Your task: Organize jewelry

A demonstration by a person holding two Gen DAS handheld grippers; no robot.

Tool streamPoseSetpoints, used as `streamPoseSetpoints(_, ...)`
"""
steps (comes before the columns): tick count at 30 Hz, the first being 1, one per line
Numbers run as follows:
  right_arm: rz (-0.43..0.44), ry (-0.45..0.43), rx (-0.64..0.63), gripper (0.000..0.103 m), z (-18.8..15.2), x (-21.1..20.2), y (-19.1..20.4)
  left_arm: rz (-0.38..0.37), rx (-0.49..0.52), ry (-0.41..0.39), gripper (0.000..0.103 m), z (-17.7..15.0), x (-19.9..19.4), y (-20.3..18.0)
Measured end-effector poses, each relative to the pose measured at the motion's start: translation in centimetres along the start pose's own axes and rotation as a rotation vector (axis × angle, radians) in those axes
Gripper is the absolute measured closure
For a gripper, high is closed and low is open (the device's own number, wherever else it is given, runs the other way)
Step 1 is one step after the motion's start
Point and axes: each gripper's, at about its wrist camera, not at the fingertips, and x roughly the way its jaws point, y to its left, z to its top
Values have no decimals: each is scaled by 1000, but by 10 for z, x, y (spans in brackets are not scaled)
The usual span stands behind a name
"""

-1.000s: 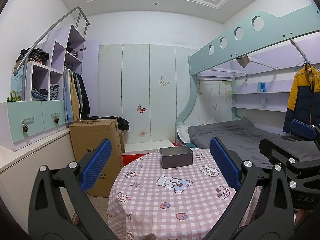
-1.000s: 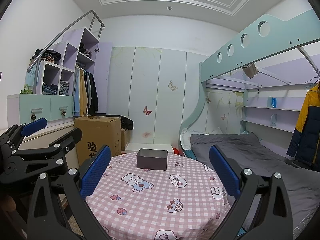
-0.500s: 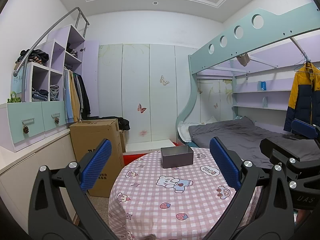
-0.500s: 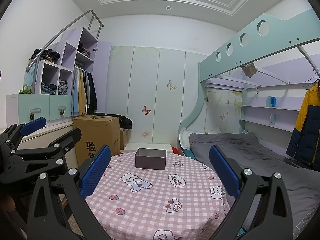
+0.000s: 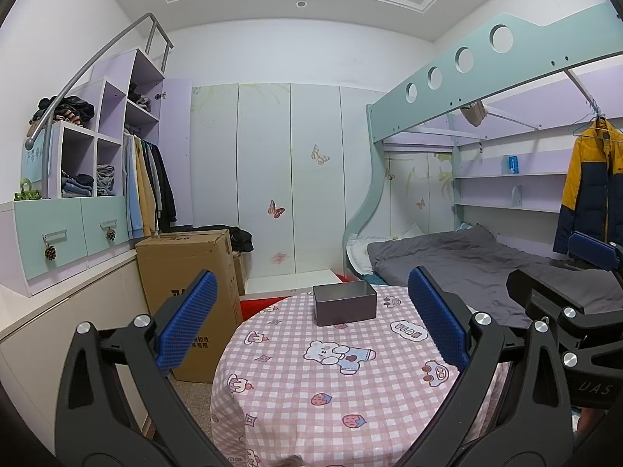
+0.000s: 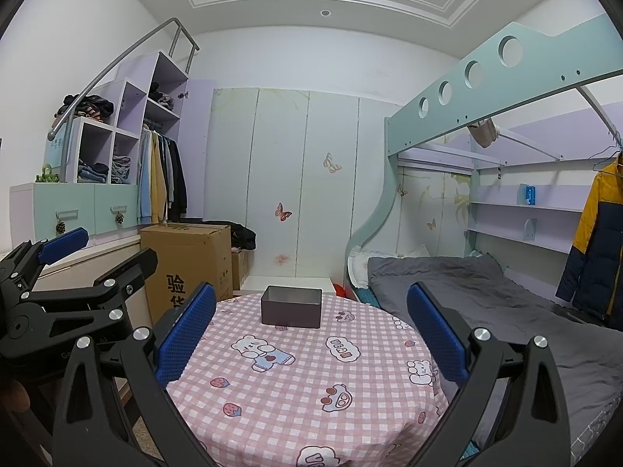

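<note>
A dark grey open-topped metal box [image 5: 344, 302] [image 6: 292, 306] stands at the far side of a round table with a pink checked cloth [image 5: 335, 385] [image 6: 296, 381]. What lies inside the box is hidden by its walls. My left gripper [image 5: 311, 327] hangs open above the near part of the table, nothing between its blue pads. My right gripper [image 6: 311, 330] is open too and holds nothing. Each gripper shows at the edge of the other's view. No jewelry shows in either view.
A cardboard box [image 5: 187, 272] stands on the floor left of the table, by a low cabinet with drawers [image 5: 58, 233] and hanging clothes. A bunk bed with grey bedding [image 5: 467, 257] lies to the right. White wardrobe doors [image 5: 288, 179] close the far wall.
Both views have tilted slightly, so the table and box sit a little lower than 1 s ago. Both grippers stay open and empty.
</note>
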Motion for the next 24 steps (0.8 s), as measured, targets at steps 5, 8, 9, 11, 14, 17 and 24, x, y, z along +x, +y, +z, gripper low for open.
streamPoseSetpoints(5,-1,1,1,8,1,0,0,0,0,0,7,0,0,0)
streamPoseSetpoints(8,-1,1,0,8,1,0,0,1,1,0,7,0,0,0)
streamPoseSetpoints(9,-2,0,0,8,1,0,0,2,2,0,7,0,0,0)
streamPoseSetpoints(11,-5,0,-1,8,0,0,1,4,5,1,7,-1,2,1)
streamPoseSetpoints(14,-7,3,1,8,-1,0,2,5,7,1,7,-3,2,1)
streamPoseSetpoints(17,-11,5,2,8,-2,1,2,7,9,3,7,-4,3,2)
streamPoseSetpoints(24,-12,9,6,8,-3,0,3,9,10,4,7,-5,3,3)
